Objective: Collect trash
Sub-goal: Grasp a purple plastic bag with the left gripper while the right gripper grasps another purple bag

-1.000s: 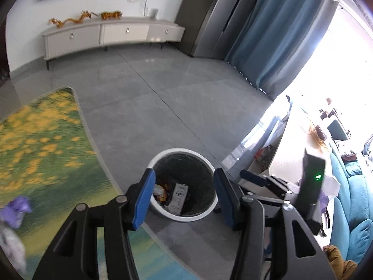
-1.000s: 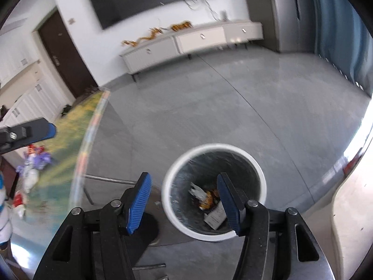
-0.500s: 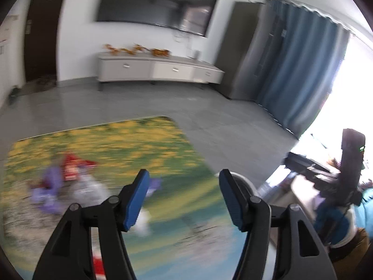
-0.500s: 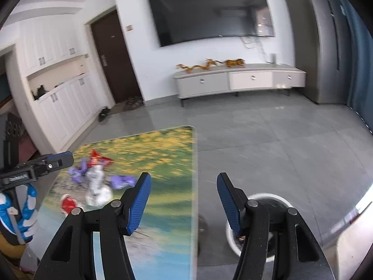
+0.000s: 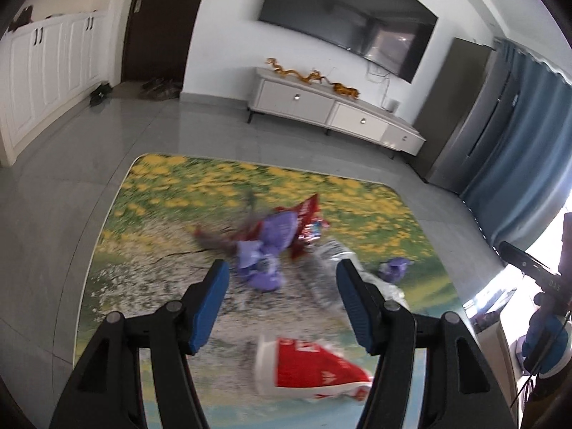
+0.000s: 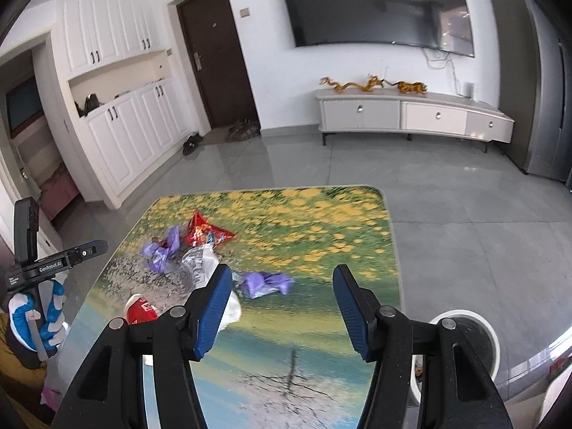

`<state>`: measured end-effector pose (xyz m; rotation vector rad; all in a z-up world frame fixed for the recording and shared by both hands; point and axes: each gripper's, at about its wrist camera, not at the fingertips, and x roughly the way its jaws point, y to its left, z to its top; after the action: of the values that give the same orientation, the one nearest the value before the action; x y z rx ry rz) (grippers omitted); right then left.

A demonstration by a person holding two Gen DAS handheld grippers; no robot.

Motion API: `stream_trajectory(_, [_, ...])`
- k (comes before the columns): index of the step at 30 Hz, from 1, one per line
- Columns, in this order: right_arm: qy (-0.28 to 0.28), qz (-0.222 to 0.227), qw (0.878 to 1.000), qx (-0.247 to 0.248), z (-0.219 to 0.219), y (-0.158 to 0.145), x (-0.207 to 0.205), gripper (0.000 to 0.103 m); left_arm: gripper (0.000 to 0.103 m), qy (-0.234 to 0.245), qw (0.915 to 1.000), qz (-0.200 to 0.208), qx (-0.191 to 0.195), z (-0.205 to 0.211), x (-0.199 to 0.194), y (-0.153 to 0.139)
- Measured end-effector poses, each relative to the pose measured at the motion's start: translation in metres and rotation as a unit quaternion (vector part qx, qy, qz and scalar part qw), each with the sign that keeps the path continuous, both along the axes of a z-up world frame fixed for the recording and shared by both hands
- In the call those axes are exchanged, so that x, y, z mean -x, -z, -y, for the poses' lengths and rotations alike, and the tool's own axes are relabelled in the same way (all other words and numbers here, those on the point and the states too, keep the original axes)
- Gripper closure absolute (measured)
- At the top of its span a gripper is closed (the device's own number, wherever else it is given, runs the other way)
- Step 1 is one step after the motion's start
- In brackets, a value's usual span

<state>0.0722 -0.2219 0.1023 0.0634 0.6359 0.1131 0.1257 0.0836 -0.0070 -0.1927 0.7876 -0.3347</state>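
In right view only: white bin (image 6: 491,336).

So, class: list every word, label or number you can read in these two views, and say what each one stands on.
"GenRobot.AI": on the left tool's black body, seen in the right wrist view.
"DAS": on the right tool's black body, in the left wrist view; partly legible.
Red cup: white lettering, too blurred.
Red snack bag: print too small.
Silver wrapper: print unreadable.

You had two purple wrappers (image 6: 162,250) (image 6: 266,283), one red chip bag (image 6: 203,232), one red cup (image 6: 140,312), one silver wrapper (image 6: 198,262), one bin (image 6: 464,332).
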Motion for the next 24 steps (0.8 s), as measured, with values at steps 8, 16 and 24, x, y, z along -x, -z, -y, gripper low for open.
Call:
stream_trajectory(8, [-0.024, -0.052, 0.998, 0.01, -0.021, 0.039, -0.042, 0.047, 0.042, 0.015, 0.9986, -0.05, 0.007, -0.004, -0.028, 0.04])
stream_trajectory(16, [-0.028, -0.09, 0.995, 0.014, -0.03, 0.077, -0.085, 0.039, 0.042, 0.039, 0.9964, -0.073, -0.018, 0.022, -0.061, 0.068])
stream_trajectory(24, [-0.028, -0.111, 0.993, 0.035, -0.034, 0.102, -0.106, 0.034, 0.043, 0.045, 0.9951, -0.085, -0.023, 0.033, -0.078, 0.081])
